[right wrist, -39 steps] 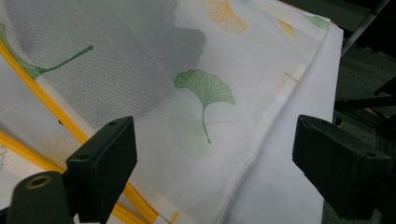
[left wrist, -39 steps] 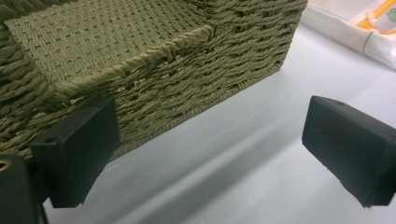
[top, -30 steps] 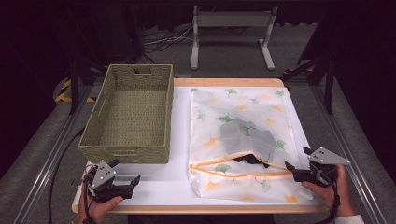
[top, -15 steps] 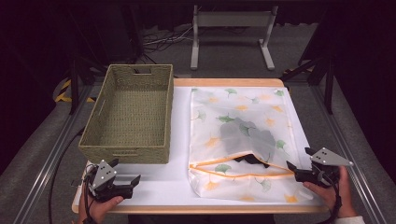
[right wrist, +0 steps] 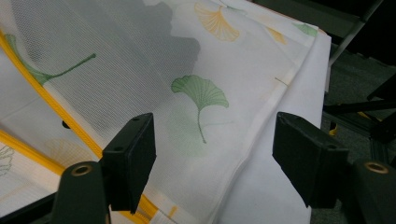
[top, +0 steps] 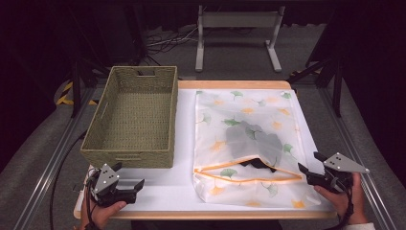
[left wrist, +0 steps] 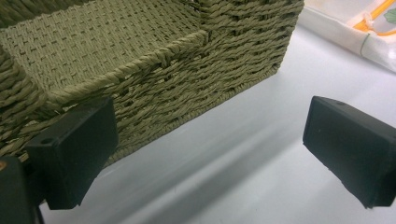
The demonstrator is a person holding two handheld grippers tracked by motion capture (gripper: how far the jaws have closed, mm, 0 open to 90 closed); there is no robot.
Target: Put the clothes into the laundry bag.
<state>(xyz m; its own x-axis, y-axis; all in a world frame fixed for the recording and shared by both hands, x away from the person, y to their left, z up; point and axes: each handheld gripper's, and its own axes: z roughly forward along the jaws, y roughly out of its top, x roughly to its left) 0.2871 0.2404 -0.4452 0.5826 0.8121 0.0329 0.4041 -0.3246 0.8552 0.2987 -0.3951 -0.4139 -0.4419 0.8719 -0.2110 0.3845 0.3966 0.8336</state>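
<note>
High view, white mesh laundry bag with ginkgo leaf print and orange zip [top: 249, 139] flat on white table [top: 184, 143], right gripper [top: 306, 176] at its near right edge, jaws apart and just been closing around the edge without pressing it, left gripper [top: 136, 188] jaws apart beside green woven basket [top: 131, 120]

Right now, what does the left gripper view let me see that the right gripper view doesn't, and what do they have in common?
Left gripper view: the woven basket, its near corner close up, beside the left tool with its jaws apart over bare white table.

Right gripper view: the dark garment showing through the mesh, the green ginkgo leaf print, and the right tool, whose jaws have just been closing over the bag's edge.

Both: the mesh laundry bag with its orange zipper.
</note>
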